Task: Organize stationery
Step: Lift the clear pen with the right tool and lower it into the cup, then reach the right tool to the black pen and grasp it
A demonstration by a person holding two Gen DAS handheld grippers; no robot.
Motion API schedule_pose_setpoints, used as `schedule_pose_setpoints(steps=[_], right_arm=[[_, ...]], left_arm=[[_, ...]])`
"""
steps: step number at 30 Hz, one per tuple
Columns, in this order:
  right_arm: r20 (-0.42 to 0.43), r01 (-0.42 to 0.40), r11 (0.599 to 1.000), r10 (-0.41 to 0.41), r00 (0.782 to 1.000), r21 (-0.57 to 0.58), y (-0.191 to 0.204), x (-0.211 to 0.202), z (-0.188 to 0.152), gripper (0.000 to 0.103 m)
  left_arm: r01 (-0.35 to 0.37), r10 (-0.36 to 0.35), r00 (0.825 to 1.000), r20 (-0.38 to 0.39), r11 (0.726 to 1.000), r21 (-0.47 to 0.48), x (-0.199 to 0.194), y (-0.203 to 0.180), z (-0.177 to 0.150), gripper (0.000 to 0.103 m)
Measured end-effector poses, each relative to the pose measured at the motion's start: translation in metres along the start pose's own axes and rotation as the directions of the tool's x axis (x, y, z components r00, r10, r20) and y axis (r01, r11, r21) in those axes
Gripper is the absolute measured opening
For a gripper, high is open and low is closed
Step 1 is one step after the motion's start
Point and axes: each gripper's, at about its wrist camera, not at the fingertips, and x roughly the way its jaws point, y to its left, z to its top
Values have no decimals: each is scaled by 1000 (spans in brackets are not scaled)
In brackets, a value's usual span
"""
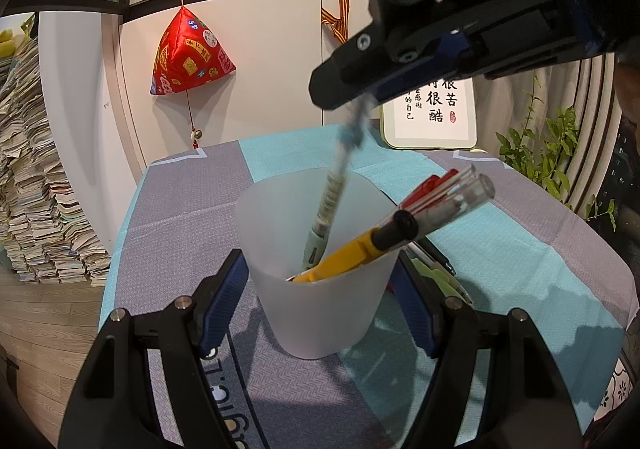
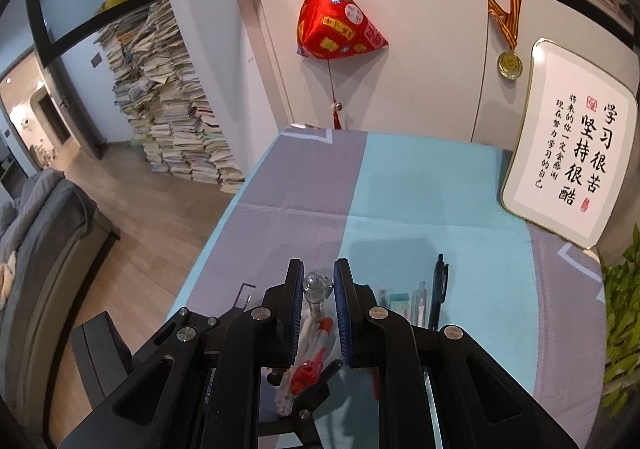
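left gripper [image 1: 320,285] pinches frosted cup [image 1: 316,289] | right gripper [image 1: 352,93] above, clamped on pen [image 1: 334,189] | pen's long axis steep, tip inside cup

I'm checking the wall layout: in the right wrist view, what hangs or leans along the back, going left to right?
Stack of books → red pyramid ornament → medal on a striped ribbon → framed calligraphy board.
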Motion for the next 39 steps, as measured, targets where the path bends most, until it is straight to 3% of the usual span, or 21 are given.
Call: schedule_pose_setpoints(steps=[11,16,25,31,39], right_arm=[[51,-2,1000,1,999,9,-5,-20,3,16],[56,44,997,-47,997,67,-28,-24,2,16],[-121,171,974,-154,981,151,-87,19,-23,16],[-223,191,970,-155,962,150,-100,53,-40,16],[-272,191,967,-140,952,169,-109,74,-49,16]], left_arm=[[0,0,1000,-1,1000,1,-1,-1,0,72],[0,0,1000,-1,1000,1,0,0,0,72],[1,-1,1000,-1,1000,0,0,0,0,72],[0,0,1000,-1,1000,1,0,0,0,72],[0,0,1000,-1,1000,1,-1,-1,0,72]])
